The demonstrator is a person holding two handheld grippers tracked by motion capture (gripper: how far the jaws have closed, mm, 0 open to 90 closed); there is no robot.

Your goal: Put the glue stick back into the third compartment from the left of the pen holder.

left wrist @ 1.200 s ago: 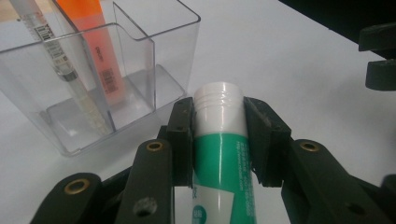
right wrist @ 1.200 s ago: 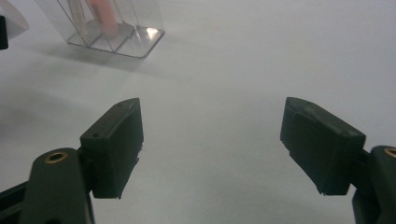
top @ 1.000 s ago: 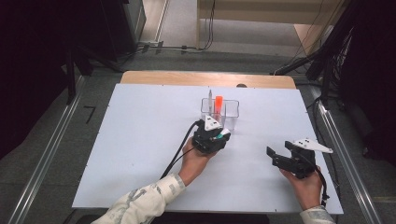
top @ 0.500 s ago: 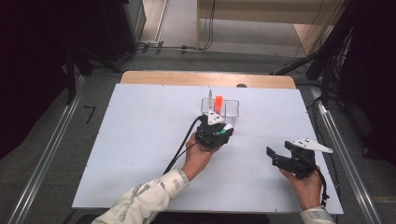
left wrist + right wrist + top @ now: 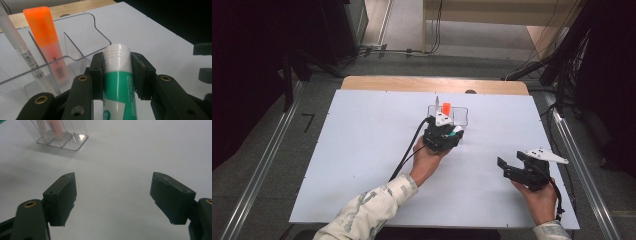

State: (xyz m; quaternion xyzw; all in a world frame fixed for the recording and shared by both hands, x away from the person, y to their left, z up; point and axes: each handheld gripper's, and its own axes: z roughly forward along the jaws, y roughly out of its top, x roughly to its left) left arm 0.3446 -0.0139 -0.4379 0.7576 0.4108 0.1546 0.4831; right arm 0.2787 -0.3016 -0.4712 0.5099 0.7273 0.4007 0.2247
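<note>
Glue stick (image 5: 117,72) in left tool (image 5: 117,75), close-up

Bright overhead light, dark surrounds; soft shadows, slight blur in closeups.

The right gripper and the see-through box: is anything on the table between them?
No. In the right gripper view, bare white table runs from the open right gripper to the clear organizer.

left claw (image 5: 117,75) clamped, right claw (image 5: 113,200) agape
</note>
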